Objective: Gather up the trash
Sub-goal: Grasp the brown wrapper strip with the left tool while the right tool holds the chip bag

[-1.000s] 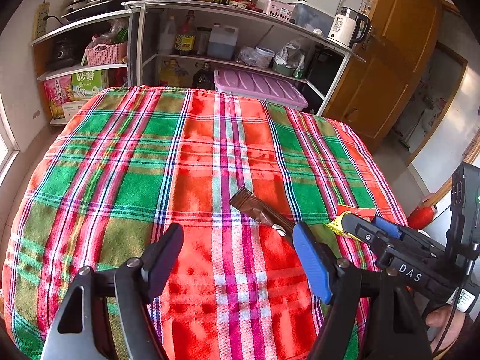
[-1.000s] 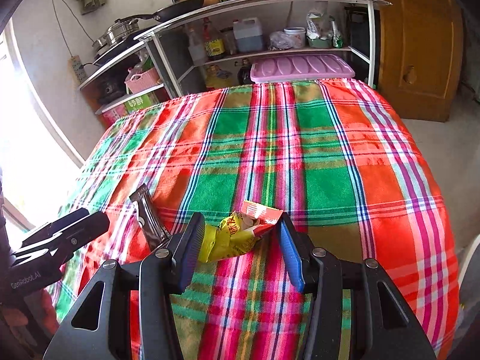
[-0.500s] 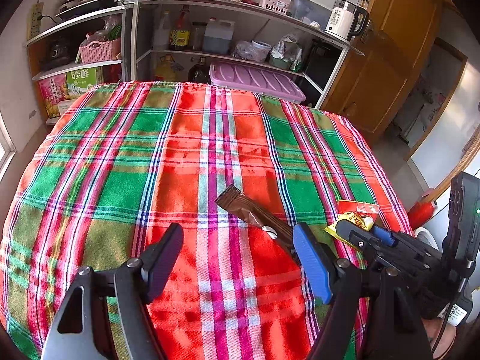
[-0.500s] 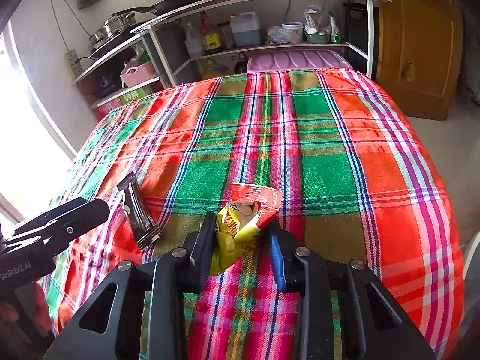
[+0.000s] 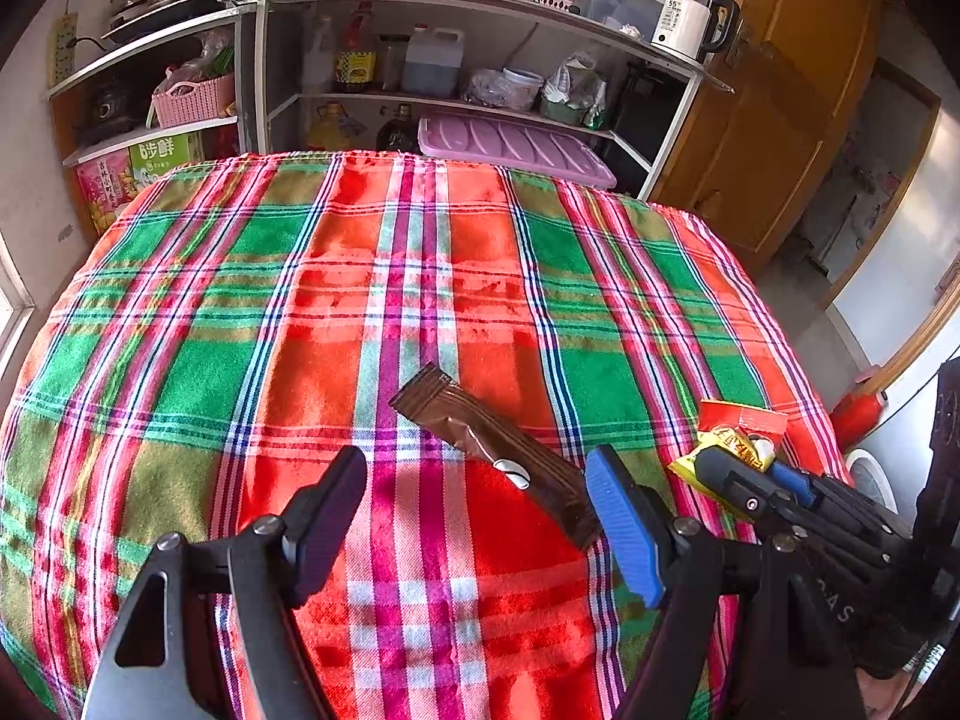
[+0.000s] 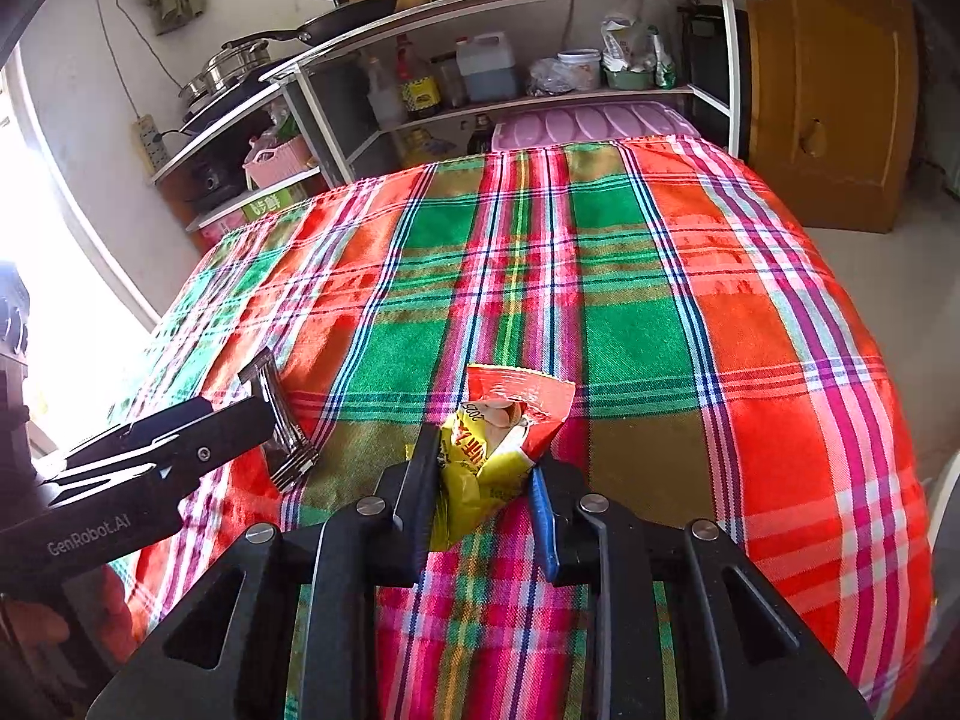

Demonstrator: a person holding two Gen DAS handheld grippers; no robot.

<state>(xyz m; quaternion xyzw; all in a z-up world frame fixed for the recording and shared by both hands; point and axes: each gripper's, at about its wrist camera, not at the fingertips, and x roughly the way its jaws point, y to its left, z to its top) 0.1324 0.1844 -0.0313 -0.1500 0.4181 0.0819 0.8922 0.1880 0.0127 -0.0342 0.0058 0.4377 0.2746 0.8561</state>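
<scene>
At lower centre, the right gripper (image 6: pixel 483 480) had just been closing, pinching a light, crinkly snack wrapper (image 6: pixel 498 450) mid-body; the left gripper (image 5: pixel 477 498) gaped wide near a flimsy brown wrapper (image 5: pixel 486 438).

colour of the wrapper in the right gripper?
Yellow with a red torn top, the snack wrapper shows best in the right wrist view.
</scene>
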